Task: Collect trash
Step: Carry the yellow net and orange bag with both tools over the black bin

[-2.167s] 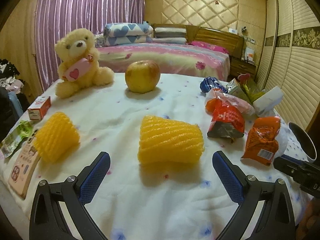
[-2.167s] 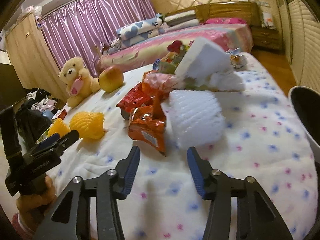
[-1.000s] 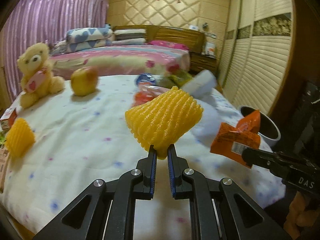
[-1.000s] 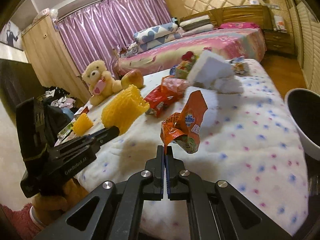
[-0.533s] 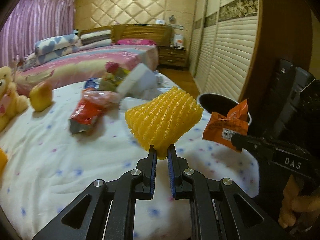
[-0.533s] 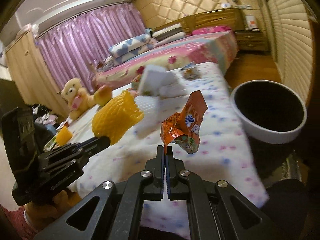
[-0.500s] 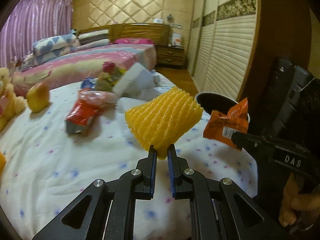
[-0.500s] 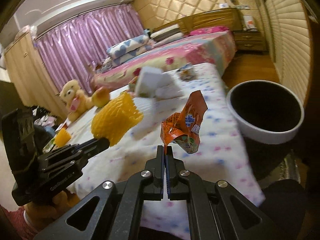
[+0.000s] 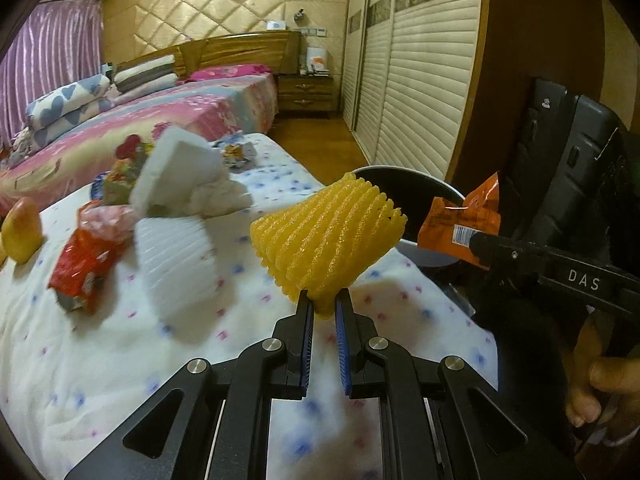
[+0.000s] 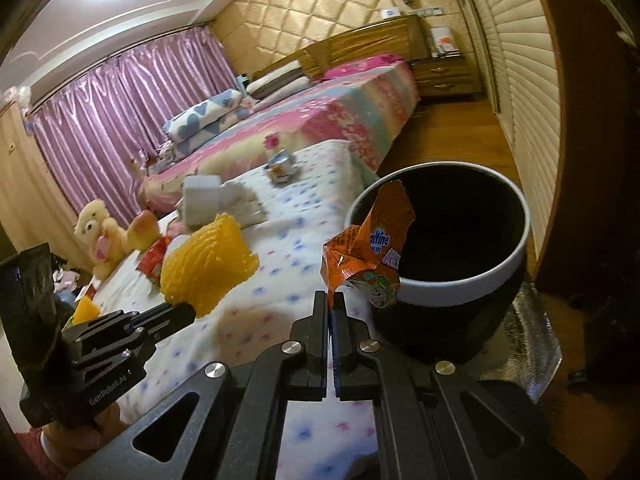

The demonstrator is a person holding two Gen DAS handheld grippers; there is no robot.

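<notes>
Yellow foam net [image 9: 326, 240], ribbed and fanned out like a cone, is up in the air just beside the bin [image 10: 452, 280], its narrow end pinched between the blue pads of the left hand-held gripper [image 9: 322, 304]. Right next to it, the orange snack wrapper [image 10: 370, 256] is crumpled and torn at the top, with part of a printed brand name showing; the right hand-held gripper [image 10: 331, 304] has its fingers pressed tight on the wrapper's lower corner, and it hangs at the bin's near rim, overlapping the dark mouth. The bin itself is black with a pale rim band and stands off the edge of the surface [image 9: 120, 352], which wears a white cloth with small pink and blue dots. Further from the bin lie a white foam net [image 9: 176, 252], a red wrapper [image 9: 82, 268], a white block [image 9: 176, 172] and an apple [image 9: 22, 228], all smeared by blur. The inside of the bin is too dark to read. The left wrist view cuts off the bin behind the yellow net, and only fingers [image 9: 600, 376] of the hand on the right tool show.
</notes>
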